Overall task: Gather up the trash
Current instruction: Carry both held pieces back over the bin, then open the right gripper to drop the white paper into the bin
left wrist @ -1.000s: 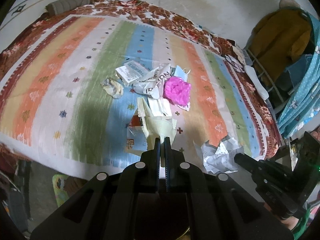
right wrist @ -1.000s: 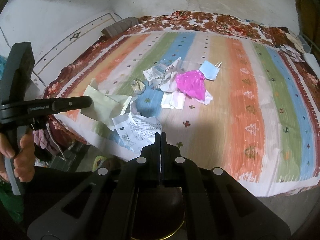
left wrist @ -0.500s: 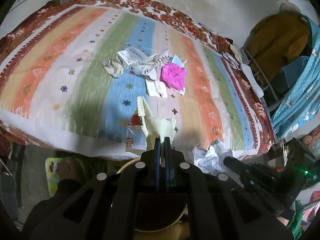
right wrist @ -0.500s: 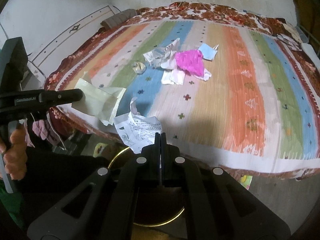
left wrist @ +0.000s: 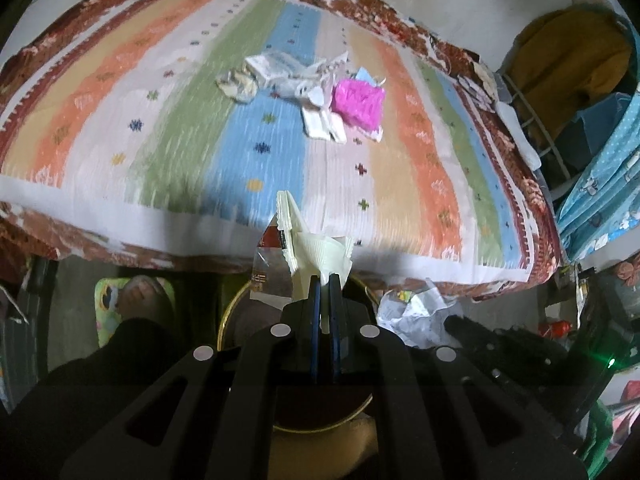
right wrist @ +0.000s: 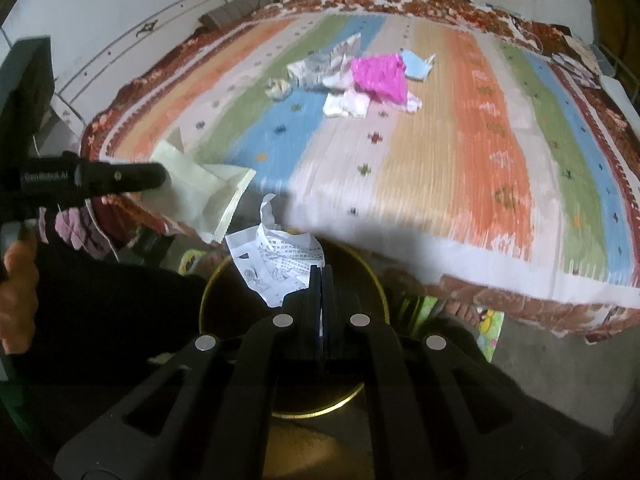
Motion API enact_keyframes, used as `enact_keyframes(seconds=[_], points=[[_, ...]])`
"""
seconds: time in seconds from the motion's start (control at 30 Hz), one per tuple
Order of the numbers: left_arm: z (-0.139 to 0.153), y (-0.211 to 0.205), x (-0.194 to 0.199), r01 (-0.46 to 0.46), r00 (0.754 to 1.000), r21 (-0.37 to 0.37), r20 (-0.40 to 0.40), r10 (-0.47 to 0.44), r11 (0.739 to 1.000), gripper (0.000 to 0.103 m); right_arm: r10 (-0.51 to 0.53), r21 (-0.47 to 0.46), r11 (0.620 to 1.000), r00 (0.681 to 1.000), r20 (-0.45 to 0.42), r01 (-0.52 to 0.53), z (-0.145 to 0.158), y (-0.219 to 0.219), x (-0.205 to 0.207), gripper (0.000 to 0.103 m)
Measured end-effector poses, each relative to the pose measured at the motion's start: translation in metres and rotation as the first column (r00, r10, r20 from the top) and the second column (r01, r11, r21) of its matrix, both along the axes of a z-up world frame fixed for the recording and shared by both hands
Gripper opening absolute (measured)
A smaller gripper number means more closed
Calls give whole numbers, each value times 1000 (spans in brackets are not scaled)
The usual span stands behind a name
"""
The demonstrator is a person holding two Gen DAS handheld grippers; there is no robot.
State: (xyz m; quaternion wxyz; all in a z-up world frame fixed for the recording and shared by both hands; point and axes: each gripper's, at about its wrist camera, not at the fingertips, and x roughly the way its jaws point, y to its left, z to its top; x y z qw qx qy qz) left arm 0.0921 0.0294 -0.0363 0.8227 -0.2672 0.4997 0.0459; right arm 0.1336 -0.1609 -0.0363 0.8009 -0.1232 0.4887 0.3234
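Left wrist view: the left gripper (left wrist: 324,280) has its two fingers pinched tight on a pale yellow wrapper (left wrist: 316,248), which sticks up toward 12 o'clock with a bit of clear printed plastic hanging off its 9 o'clock side. Right under the fingers sits a dark bin with a gold rim (left wrist: 226,316), on the floor just off the near edge of the striped bedspread (left wrist: 400,184). Over at 3 o'clock the right gripper (left wrist: 452,322) pokes in with a crumpled printed paper (left wrist: 416,308) at its tip.

From the right wrist camera, that gripper's fingers are clamped together on the printed paper, which fans out toward 11 o'clock right above the bin's opening. The left gripper comes in from 9 o'clock, held by a bare hand (right wrist: 18,276) at the frame edge, with the yellow wrapper hanging near the bed's edge, just to the 10 o'clock side of the bin.

The rest of the trash pile (right wrist: 344,80) is still up on the bed around 12 o'clock, well away from both grippers: a bright pink plastic bag (right wrist: 380,76), a light blue mask (right wrist: 416,64) touching its far side, white tissues (right wrist: 346,104) just in front, and a small crumpled wad (right wrist: 278,88) off to the 9 o'clock side.
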Motion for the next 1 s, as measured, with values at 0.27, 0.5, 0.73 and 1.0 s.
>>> enact_keyframes(seconds=[0.27,0.5,0.73,1.0], points=[[-27,-10,-1,6,995,-16,-102,-7,1000,3,-22,-59,998,995,-100,16,-29,-1,-3,0],[-35,-20,2,34,991,-6,-132,-35,999,4,-45,-91,995,989,-143,32,-42,-1,1,1],[-43,-23,3,40,987,-28,-151,-44,999,26,-35,-90,996,986,-162,21,-44,1,1,24],[-36,-14,2,3,993,-49,-120,-9,999,36,-41,-60,998,989,-143,32,-38,-1,4,35]])
